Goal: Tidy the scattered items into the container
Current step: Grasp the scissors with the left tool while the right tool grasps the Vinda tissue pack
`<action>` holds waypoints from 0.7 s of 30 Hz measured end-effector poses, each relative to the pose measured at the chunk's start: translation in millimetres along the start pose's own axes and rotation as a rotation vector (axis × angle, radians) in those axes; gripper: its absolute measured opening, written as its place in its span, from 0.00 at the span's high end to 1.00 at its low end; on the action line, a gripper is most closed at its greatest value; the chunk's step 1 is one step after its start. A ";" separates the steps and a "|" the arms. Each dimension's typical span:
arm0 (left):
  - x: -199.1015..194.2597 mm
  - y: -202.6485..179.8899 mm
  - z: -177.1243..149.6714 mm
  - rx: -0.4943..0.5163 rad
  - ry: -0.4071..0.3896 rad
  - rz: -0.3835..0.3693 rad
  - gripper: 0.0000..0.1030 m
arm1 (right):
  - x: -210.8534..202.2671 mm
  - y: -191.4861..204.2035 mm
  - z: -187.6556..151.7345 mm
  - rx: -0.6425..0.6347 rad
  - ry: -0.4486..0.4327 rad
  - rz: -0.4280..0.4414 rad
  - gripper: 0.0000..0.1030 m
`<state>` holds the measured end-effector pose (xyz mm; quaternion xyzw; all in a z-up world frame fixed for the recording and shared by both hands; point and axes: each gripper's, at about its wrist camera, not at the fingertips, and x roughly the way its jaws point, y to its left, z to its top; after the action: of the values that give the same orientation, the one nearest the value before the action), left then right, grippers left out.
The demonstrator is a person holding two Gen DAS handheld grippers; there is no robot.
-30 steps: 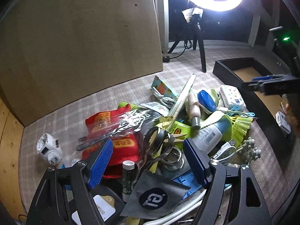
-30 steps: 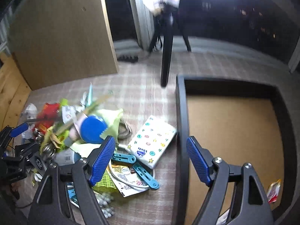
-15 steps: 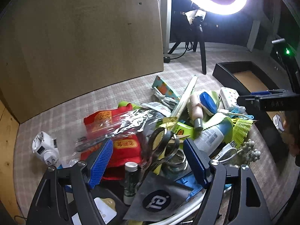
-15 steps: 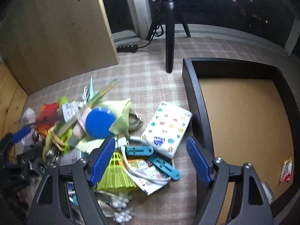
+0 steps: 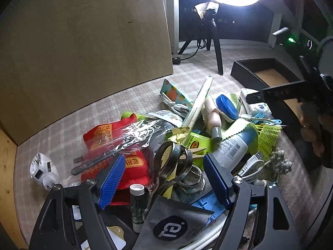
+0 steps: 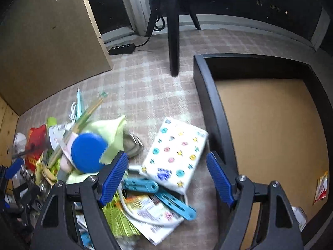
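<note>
Right gripper (image 6: 166, 177) has dropped toward the tissue pack (image 6: 175, 155), fingers wide, empty, straddling it beside the container (image 6: 210, 95). Left gripper (image 5: 164, 179) hovers over the scissors (image 5: 172, 166), also open and empty.

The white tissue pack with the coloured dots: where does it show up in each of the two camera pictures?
Left wrist: tissue pack at right, partly hidden behind the other gripper.
Right wrist: tissue pack at centre, between open blue fingers.
Shared landmark: the black container beside it.
</note>
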<state>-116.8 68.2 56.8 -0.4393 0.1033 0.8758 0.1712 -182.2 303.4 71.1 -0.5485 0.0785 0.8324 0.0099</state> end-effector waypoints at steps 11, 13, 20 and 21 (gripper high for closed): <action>8.6 9.9 2.4 -0.035 0.016 -0.003 0.50 | 15.4 1.2 5.6 0.063 0.009 0.059 0.46; 7.2 10.8 0.9 -0.039 0.019 -0.011 0.56 | 14.1 -1.9 5.6 0.073 0.003 0.071 0.53; 0.3 11.5 -0.1 -0.039 0.009 -0.001 0.70 | 6.6 -20.2 -0.8 0.097 -0.018 0.121 0.69; -0.5 11.9 0.0 -0.043 0.006 -0.001 0.70 | 6.0 -23.3 -1.3 0.106 -0.022 0.127 0.73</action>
<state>-121.2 57.1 57.5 -0.4454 0.0848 0.8765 0.1617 -181.0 325.8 62.3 -0.5321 0.1567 0.8320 -0.0129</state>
